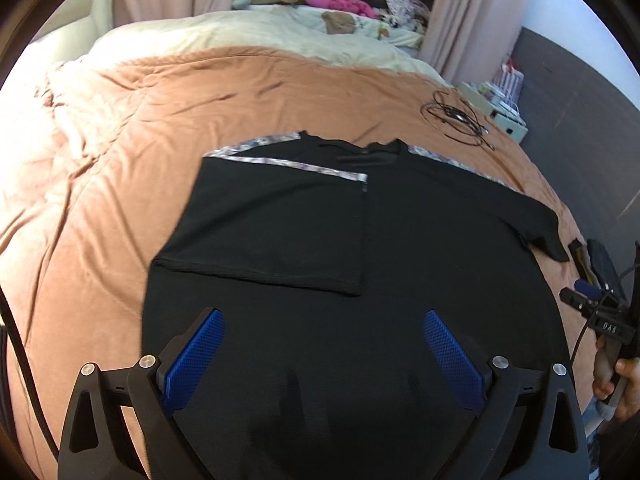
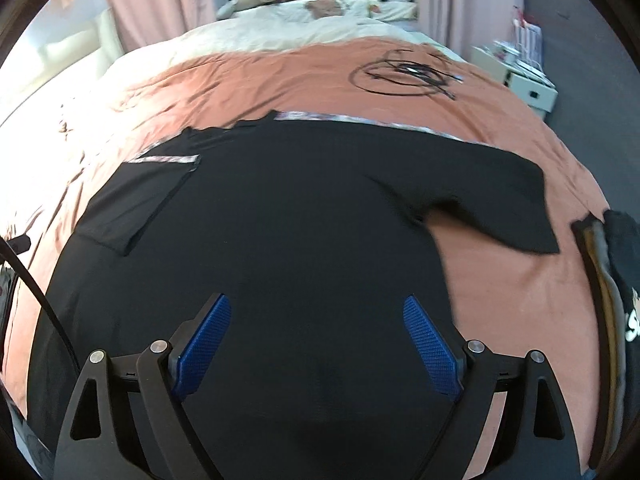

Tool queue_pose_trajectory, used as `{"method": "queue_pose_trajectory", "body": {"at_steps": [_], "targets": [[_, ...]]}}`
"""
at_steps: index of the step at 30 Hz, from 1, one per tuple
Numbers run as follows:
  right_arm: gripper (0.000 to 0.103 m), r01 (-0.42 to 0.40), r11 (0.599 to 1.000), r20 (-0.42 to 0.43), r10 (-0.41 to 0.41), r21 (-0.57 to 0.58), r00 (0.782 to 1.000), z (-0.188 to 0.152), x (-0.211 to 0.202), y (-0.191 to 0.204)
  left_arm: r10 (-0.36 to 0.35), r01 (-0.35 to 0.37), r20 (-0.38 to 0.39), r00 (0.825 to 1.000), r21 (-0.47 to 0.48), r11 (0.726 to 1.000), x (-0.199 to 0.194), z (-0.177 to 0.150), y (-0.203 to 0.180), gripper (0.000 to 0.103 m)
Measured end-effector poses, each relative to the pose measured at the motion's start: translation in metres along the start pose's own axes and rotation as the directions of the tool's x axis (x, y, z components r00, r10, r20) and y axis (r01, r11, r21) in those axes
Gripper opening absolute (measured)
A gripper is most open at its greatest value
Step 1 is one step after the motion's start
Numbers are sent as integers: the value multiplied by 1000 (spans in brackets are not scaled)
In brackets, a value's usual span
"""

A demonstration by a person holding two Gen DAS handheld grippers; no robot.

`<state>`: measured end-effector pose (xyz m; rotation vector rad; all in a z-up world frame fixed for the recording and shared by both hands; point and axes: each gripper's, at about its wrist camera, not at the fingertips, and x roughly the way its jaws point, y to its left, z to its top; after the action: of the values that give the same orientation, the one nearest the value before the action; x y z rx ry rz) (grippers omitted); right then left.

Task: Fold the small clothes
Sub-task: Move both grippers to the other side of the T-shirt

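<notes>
A black T-shirt (image 1: 400, 240) (image 2: 300, 208) with a patterned shoulder trim lies flat on a brown bedspread (image 1: 120, 168). Its left side and sleeve (image 1: 280, 232) (image 2: 132, 200) are folded over onto the body. The right sleeve (image 1: 536, 220) (image 2: 500, 208) lies spread out on the bedspread. My left gripper (image 1: 323, 314) hangs open above the shirt's lower body, with nothing between its blue pads. My right gripper (image 2: 316, 299) is open too, above the lower right part of the shirt, and holds nothing. A hand (image 1: 626, 380) at the right edge holds that gripper's handle.
A coil of black cable (image 1: 456, 118) (image 2: 404, 74) lies on the bedspread beyond the shirt. Folded dark clothes (image 2: 616, 260) (image 1: 600, 264) are stacked at the bed's right edge. A cream duvet (image 1: 248, 36) and plush toys lie farther back. A white drawer unit (image 2: 532, 88) stands beside the bed.
</notes>
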<state>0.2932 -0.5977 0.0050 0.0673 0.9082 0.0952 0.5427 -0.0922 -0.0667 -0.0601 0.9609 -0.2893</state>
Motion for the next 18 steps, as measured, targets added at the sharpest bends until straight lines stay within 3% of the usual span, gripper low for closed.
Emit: {"method": "queue_pose_trajectory", "body": {"at_steps": [6, 18], "targets": [[88, 52, 997, 3, -52, 56, 999, -6, -12, -35, -38, 39, -16, 999, 40, 998, 13, 6, -40, 101], [88, 56, 986, 22, -60, 154, 998, -10, -3, -96, -102, 110, -68, 992, 115, 987, 57, 28, -119, 101]]}}
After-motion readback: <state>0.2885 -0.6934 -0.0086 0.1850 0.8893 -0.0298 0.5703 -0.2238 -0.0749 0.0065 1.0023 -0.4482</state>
